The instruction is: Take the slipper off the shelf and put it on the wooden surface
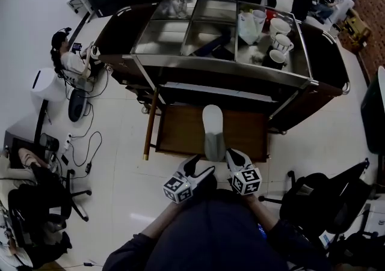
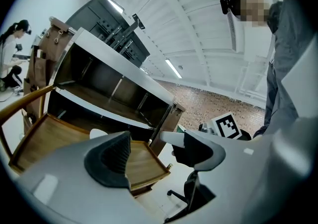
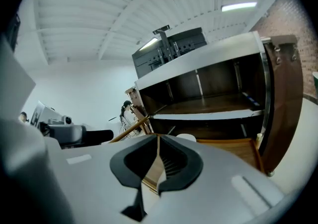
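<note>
A grey and white slipper (image 1: 213, 131) lies lengthwise on the wooden surface (image 1: 180, 134), which juts out under the dark shelf cart (image 1: 228, 80). Both grippers hover side by side just off the near edge, by the slipper's heel. My left gripper (image 1: 203, 169) is open, and nothing is between its pads (image 2: 154, 151). My right gripper (image 1: 232, 157) is shut, with its dark pads together and empty (image 3: 158, 161). The slipper's white edge (image 2: 98, 132) peeks over the left jaw. It shows again above the right jaws (image 3: 186, 137).
Cups (image 1: 280, 28) and a jug stand on the cart's steel top. A black office chair (image 1: 328, 200) is close at my right. Another chair (image 1: 42, 197) and floor cables (image 1: 81, 143) lie at left, where a person (image 1: 67, 59) sits.
</note>
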### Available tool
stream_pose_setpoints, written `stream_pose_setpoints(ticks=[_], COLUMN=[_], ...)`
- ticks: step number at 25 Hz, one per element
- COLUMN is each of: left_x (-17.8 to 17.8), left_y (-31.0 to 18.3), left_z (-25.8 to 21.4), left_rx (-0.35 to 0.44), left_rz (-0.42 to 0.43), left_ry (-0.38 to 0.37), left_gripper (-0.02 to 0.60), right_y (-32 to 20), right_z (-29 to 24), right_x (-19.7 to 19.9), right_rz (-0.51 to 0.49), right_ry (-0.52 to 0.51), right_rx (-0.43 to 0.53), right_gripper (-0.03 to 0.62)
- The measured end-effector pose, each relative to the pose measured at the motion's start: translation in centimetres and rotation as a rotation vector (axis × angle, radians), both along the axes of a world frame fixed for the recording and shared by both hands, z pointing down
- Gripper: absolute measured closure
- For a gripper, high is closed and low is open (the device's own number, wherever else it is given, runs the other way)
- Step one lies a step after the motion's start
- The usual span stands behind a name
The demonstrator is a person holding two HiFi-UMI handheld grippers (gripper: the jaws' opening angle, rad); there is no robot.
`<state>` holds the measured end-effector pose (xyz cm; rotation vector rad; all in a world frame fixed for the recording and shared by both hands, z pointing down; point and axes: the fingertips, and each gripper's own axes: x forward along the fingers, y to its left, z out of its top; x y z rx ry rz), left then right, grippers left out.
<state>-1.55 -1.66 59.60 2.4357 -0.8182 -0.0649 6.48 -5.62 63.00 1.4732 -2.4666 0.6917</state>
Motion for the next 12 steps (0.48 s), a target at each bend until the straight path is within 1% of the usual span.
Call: stream_pose_setpoints(ticks=[1,3,4,6,7,9,12], left_x=[0.2,0.5,0.5,0.6,0.7,1.2,1.5], left_y=[0.2,0.5,0.6,0.8,1.0,1.5,2.1], left_z=[0.0,0.0,-0.1,-0.3,-0.4,-0.6,-0.7], left_rx=[0.003,0.011,0.018,0.039,0.051,0.068,0.080], left_rz=[0.002,0.005,0.005,0.007,0.012,0.030,0.047], left_ry=[0.000,-0.011,-0.020,-0.035,-0.039,-0.040,-0.036], left_gripper=[0.234,0.271,0.295,0.376,0.406,0.455,0.508], right_y=[0.8,2.1,2.7,3.7,4.1,4.6,4.9], right_z=[-0.6,-1.2,-1.4,-1.5,-1.5,-1.7,-1.9], right_x=[0.7,1.7,1.9,2.1,2.2,2.5,2.4], right_rz=[0.003,0.003,0.001,-0.008,-0.013,-0.018,-0.023], right_ry=[0.005,0.014,0.017,0.030,0.039,0.051,0.059], right_rx=[0.013,0.023,0.024,0.028,0.033,0.042,0.045], right_gripper=[0.590,0.592,0.592,0.592,0.592,0.592,0.592])
